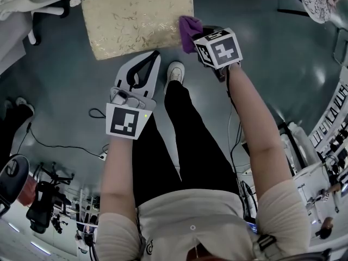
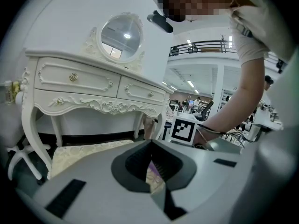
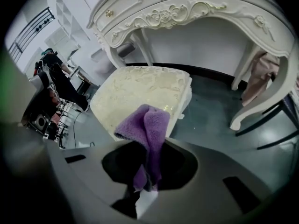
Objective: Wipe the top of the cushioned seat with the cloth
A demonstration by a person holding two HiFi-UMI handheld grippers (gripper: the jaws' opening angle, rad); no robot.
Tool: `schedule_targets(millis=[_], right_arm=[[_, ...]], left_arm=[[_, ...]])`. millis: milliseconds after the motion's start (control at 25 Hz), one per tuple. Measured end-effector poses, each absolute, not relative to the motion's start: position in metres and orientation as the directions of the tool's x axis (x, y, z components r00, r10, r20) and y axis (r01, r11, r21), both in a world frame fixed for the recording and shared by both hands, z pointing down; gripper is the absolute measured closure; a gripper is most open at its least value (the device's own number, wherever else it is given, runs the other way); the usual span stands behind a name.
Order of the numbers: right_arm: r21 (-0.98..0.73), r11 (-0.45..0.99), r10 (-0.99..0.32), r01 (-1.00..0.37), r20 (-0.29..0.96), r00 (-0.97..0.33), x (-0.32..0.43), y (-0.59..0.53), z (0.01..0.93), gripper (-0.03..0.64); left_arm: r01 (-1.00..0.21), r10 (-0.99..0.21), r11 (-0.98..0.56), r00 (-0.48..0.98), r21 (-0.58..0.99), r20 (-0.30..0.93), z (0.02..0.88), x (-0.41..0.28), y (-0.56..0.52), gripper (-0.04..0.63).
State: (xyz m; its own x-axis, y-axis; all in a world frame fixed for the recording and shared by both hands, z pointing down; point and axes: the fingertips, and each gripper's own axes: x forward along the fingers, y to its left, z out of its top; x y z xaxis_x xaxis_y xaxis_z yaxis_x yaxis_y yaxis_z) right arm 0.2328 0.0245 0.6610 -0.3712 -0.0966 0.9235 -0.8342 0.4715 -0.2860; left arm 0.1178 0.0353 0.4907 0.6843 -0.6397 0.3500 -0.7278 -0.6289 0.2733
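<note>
Right gripper jaws are clenching the cloth, its folded end sticking forward along the jaws toward the seat. Cloth is sitting over the seat's near right corner, contact unclear. Left gripper jaws are pressing together, empty, off the seat. Wiping is looking barely begun, with most of the top remaining. Seat's long axis is running left-right.

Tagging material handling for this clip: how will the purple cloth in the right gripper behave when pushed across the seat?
Likely floppy: the purple cloth bulges in soft folds beyond the right gripper, which is shut on one end. Its fluffy pile suggests it is light and grippy. Pushed over the cushioned seat, it may bunch up.
</note>
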Motion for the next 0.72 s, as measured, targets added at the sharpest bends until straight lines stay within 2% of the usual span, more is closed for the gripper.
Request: schedule_targets(millis=[280, 400, 720], right_arm=[[-0.176, 0.463, -0.11, -0.869, 0.961, -0.254, 0.277, 0.024, 0.675, 0.54], [-0.172, 0.422, -0.13, -0.89, 0.96, -0.247, 0.288, 0.025, 0.672, 0.54], [-0.095, 0.403, -0.31, -0.91, 0.921, -0.234, 0.283, 0.009, 0.604, 0.538]], left_arm=[[-0.714, -0.631, -0.64, 0.699, 0.283, 0.336, 0.495, 0.148, 0.03, 0.583], [-0.704, -0.617, -0.65, 0.709, 0.287, 0.341, 0.497, 0.155, 0.033, 0.583], [-0.719, -0.628, -0.644, 0.692, 0.262, 0.355, 0.467, 0.128, 0.036, 0.583]])
